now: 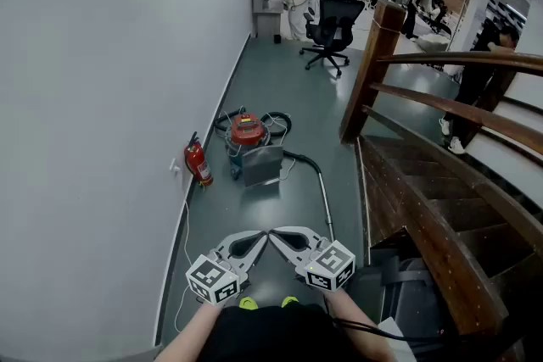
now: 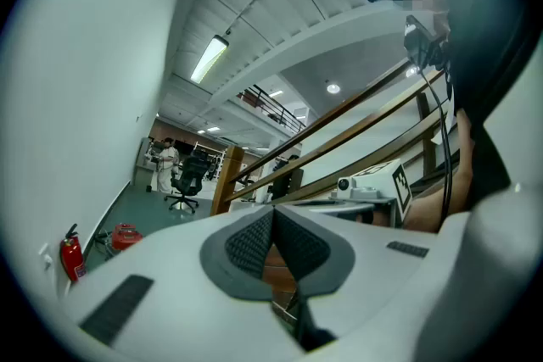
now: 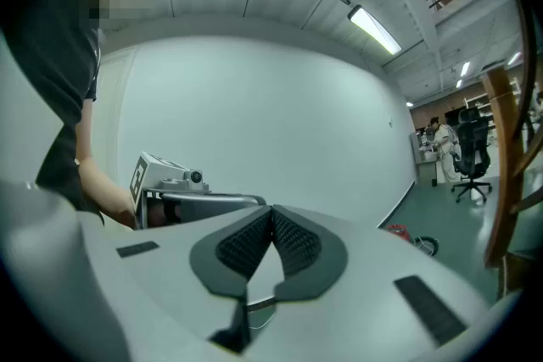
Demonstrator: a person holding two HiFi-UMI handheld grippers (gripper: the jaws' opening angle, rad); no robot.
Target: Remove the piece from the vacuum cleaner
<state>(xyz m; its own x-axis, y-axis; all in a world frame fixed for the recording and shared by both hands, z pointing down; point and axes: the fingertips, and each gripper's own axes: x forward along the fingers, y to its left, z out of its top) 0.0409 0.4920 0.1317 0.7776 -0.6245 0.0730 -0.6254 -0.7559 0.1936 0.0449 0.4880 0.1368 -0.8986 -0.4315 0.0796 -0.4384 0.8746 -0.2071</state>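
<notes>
- The left gripper (image 1: 261, 238) and right gripper (image 1: 277, 235) were held level close in front of the person, tips almost meeting. Each had its jaws pressed together with nothing between them.
- Farther along the floor (image 1: 280, 89), well apart from both, the red vacuum cleaner (image 1: 247, 131) stood near the wall (image 1: 110, 55). A grey boxy part (image 1: 262, 164) was at its near side, and its tube (image 1: 323, 191) ran back toward the grippers.
- A fire extinguisher (image 1: 198, 162) stood just to its left.
- An office chair (image 1: 330, 28) stood beyond.

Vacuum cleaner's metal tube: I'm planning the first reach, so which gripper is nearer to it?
Right. The tube lies on the floor ahead, on the side of the right gripper. The left gripper is farther across, toward the wall.
</notes>
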